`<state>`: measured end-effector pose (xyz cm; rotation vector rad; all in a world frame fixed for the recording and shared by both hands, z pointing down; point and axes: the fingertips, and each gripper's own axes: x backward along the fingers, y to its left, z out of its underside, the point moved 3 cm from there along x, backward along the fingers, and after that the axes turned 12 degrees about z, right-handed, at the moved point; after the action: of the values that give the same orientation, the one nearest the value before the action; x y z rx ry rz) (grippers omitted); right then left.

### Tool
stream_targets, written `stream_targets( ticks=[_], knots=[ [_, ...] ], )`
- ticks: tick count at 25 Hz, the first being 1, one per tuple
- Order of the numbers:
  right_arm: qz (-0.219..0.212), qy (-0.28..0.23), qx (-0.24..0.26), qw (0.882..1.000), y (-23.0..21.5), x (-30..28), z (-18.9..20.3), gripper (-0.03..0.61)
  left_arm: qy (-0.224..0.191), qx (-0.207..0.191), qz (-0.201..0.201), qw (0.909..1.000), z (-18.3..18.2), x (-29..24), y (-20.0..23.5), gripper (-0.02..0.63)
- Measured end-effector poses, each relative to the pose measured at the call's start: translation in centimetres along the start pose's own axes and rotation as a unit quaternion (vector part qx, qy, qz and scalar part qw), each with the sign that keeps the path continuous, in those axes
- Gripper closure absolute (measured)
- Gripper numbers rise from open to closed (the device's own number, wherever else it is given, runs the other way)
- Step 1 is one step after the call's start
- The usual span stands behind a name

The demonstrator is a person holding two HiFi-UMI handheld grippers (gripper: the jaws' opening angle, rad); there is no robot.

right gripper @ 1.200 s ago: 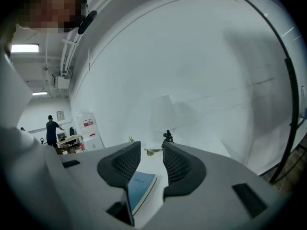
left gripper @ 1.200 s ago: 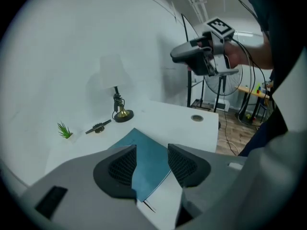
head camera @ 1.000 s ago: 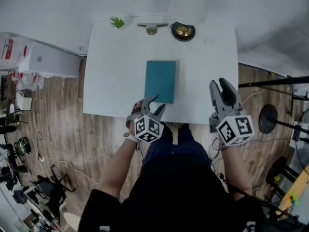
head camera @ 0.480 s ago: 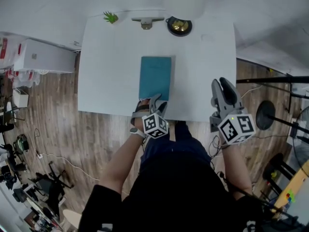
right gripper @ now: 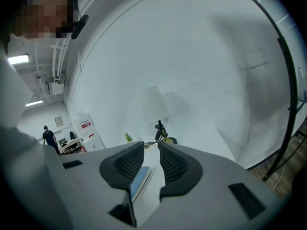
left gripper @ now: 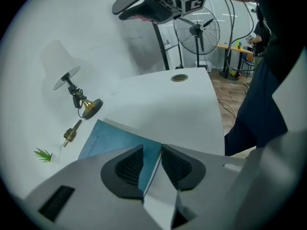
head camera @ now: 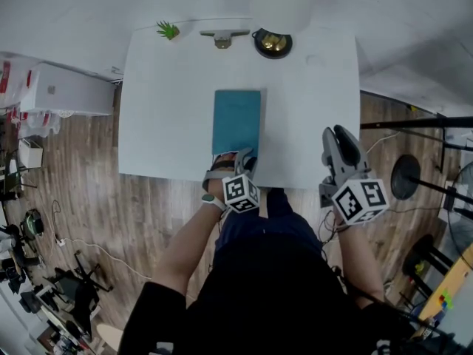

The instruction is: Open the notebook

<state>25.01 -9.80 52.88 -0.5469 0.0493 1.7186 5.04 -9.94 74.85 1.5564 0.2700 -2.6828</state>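
Note:
A shut teal notebook [head camera: 236, 122] lies flat in the middle of the white table [head camera: 310, 102]. My left gripper [head camera: 238, 158] is down at its near edge. In the left gripper view the jaws [left gripper: 152, 163] straddle the notebook's [left gripper: 115, 140] near right corner, one pad over the cover and one over the table, with a narrow gap still showing. These jaws have just been closing. My right gripper [head camera: 335, 139] hovers over the table's near right edge, apart from the notebook [right gripper: 139, 178]. Its jaws [right gripper: 151, 164] have also been closing and stand slightly apart with nothing between them.
At the table's far edge stand a brass lamp [head camera: 273, 44] with a white shade, a small brass object [head camera: 223, 37] and a green sprig [head camera: 168, 29]. A round grommet [left gripper: 179, 78] sits in the tabletop. Wooden floor, a fan [left gripper: 196, 30] and stands surround the table.
My left gripper moved forward and down onto the notebook's near edge and its jaws narrowed. The right gripper stayed almost in place and its jaws narrowed a little.

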Motion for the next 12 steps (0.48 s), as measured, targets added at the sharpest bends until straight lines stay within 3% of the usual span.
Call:
stream_targets(
  ticks=[3,8,12],
  knots=[
    [0.0,0.0,-0.003,1.0,-0.01,0.17,0.01,0.474,0.008,-0.016,0.005,0.9998,-0.04,-0.28,-0.59,0.531],
    [0.0,0.005,-0.007,1.0,0.29,0.55,-0.11,0.486,0.012,-0.054,0.002,0.9985,-0.91,0.12,-0.72,0.543],
    [-0.002,0.005,-0.008,1.0,0.54,0.03,-0.05,0.495,0.013,-0.045,0.03,0.9985,-0.18,-0.69,-0.77,0.485]
  ],
)
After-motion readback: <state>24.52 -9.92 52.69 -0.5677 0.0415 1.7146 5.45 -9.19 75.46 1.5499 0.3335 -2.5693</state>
